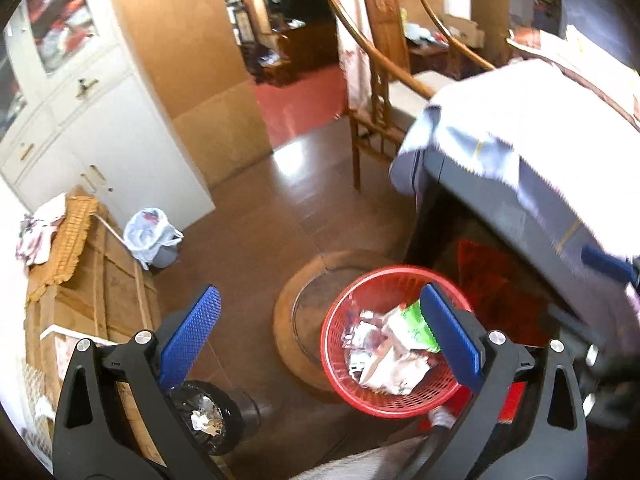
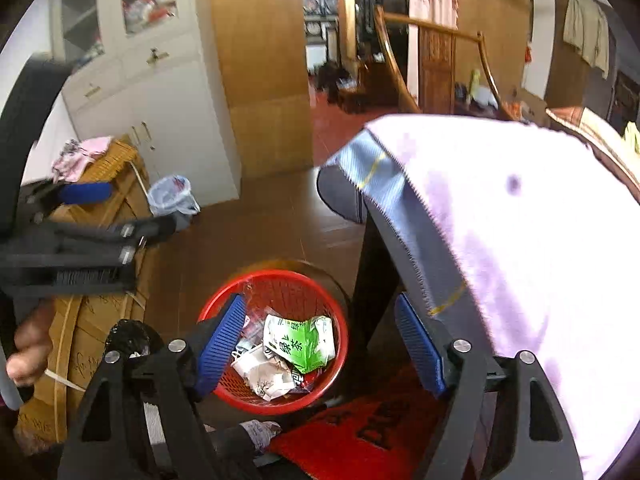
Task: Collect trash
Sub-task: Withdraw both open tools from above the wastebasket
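Observation:
A red mesh basket (image 1: 344, 376) (image 2: 240, 390) stands on the floor beside a table leg. It holds crumpled wrappers and a green-and-white tea packet (image 1: 418, 320) (image 2: 304, 344). My left gripper (image 1: 320, 292) hangs open above the floor and the basket, with nothing between its blue pads. In the right wrist view my right gripper (image 2: 320, 300) is open too, high over the basket, and nothing is between its pads. The left gripper's blue pad (image 2: 84, 193) also shows at that view's left edge, above a person's hand (image 2: 28, 344).
A table under a lilac cloth (image 1: 520, 128) (image 2: 520, 220) fills the right side. A black-lined bin (image 1: 208, 416) holds scraps near a cardboard box (image 1: 92, 280). A bag-lined small bin (image 1: 150, 236), a white cabinet (image 1: 120, 128) and a wooden chair (image 1: 380, 80) stand farther off. A red mat (image 2: 360, 432) lies under the table.

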Demonstrator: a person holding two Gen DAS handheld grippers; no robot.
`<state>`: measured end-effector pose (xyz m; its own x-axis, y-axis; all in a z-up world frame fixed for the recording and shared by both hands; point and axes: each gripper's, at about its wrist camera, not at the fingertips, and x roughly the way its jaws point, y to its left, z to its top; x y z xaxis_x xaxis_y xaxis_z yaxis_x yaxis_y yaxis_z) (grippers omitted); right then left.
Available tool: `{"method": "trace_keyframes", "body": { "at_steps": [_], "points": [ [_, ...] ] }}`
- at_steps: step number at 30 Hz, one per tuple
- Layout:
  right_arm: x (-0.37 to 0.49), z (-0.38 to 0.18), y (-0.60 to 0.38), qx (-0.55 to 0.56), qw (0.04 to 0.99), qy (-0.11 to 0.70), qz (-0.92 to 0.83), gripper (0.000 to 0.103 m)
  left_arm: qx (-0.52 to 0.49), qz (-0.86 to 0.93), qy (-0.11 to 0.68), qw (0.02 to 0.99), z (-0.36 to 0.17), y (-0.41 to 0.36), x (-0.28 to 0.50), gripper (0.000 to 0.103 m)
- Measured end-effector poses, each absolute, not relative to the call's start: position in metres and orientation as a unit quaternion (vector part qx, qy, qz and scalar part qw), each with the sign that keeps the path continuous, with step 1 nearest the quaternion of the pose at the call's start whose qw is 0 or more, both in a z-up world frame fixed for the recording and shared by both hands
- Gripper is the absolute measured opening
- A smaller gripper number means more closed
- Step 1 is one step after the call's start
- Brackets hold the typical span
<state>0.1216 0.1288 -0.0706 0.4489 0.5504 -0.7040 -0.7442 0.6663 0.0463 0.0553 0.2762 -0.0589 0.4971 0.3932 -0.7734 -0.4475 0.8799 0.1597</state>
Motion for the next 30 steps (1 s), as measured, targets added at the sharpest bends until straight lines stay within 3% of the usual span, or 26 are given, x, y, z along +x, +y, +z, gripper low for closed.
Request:
{"method": "trace_keyframes", "body": {
  "at_steps": [13, 25, 30],
  "points": [
    [0.125, -0.054, 0.081, -0.081, 0.82, 0.338, 0.455, 0.078, -0.064, 0.369, 0.425, 0.824, -0.035, 0.231, 0.015, 0.096],
    [0.116, -0.102, 0.116, -0.154, 0.817, 0.391, 0.395, 0.08, -0.132, 0.327, 0.467, 0.811, -0.125, 0.268, 0.025, 0.096],
    [0.12, -0.128, 0.143, -0.185, 0.811, 0.425, 0.356, 0.08, -0.091, 0.34, 0.465, 0.812, -0.153, 0.281, 0.03, 0.096]
  ]
}}
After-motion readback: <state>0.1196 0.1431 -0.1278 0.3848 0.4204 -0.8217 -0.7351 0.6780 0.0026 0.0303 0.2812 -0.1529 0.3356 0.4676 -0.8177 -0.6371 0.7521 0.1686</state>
